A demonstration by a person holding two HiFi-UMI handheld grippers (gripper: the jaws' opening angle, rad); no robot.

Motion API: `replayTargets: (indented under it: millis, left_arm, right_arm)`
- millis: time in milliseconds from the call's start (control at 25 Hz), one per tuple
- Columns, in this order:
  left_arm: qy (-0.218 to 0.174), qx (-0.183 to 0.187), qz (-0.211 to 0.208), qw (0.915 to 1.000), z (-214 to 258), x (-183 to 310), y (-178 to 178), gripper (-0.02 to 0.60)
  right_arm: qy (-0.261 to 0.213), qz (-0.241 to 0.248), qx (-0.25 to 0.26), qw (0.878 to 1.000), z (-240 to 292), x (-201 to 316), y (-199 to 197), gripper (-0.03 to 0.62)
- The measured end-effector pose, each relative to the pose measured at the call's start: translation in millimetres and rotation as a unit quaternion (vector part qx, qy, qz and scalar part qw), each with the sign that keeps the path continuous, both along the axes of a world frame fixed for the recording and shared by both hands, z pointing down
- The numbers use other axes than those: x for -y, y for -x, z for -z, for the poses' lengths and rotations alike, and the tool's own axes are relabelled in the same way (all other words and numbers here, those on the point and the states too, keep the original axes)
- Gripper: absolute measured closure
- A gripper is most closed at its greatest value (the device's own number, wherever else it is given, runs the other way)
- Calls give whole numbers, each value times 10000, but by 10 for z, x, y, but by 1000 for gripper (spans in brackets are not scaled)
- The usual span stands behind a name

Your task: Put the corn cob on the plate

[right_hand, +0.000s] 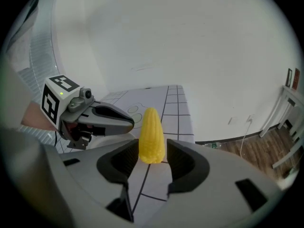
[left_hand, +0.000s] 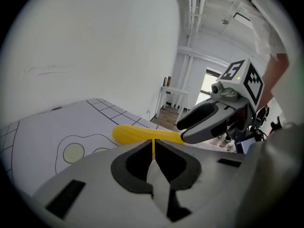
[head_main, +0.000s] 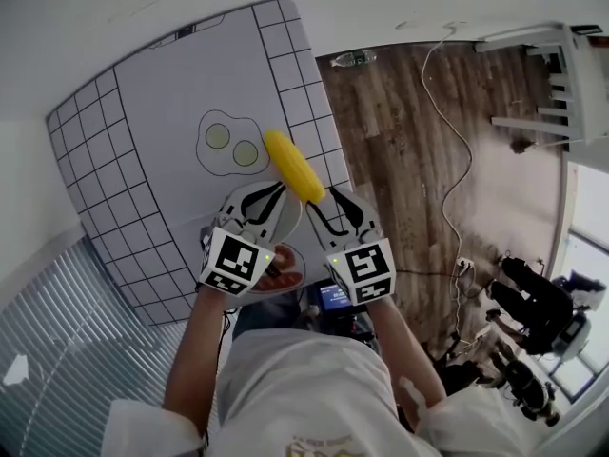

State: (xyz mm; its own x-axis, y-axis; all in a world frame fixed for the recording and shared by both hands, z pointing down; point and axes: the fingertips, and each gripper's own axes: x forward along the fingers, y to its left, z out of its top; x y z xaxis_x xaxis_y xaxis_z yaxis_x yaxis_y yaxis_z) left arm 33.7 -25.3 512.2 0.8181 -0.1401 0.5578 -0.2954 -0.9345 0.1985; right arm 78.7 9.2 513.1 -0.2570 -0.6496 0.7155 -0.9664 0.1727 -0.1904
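As the corn cob (head_main: 293, 165) lay just beside the fried-egg drawing (head_main: 231, 144), the right gripper (head_main: 325, 203) straddled its near end, jaws apart; a centred, even squeeze looked wisest. The left gripper (head_main: 269, 198) sat clenched, empty.

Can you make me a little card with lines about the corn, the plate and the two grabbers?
corn: yellow, lying beside the egg drawing on the mat
left gripper: shut, empty
right gripper: open, with the corn's near end between its jaws
plate: at the near edge, partly hidden under the left gripper, no corn on it
job: not done yet
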Motion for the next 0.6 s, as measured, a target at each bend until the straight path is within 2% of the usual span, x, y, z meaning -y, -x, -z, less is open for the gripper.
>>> replayTargets:
  millis: [120, 320, 400, 440, 600]
  left_arm:
    - [38, -6, -41, 10000, 0, 9, -25, 571]
    - [-17, 21, -234, 9997, 43, 45, -76, 563]
    - [-82, 153, -419, 9990, 12, 47, -78, 490]
    - [-101, 216, -496, 9985, -8, 52, -77, 476]
    - [-162, 321, -525, 9980, -45, 141, -53, 468]
  right_arm:
    - [15, 72, 93, 9999, -6, 118, 61, 387]
    - [-1, 137, 23, 9999, -25, 274, 103, 384]
    - [47, 177, 7, 9998, -65, 302, 126, 384]
    - [73, 196, -5, 9998, -84, 310, 134, 384]
    - [124, 248, -61, 9996, -124, 338, 159, 381]
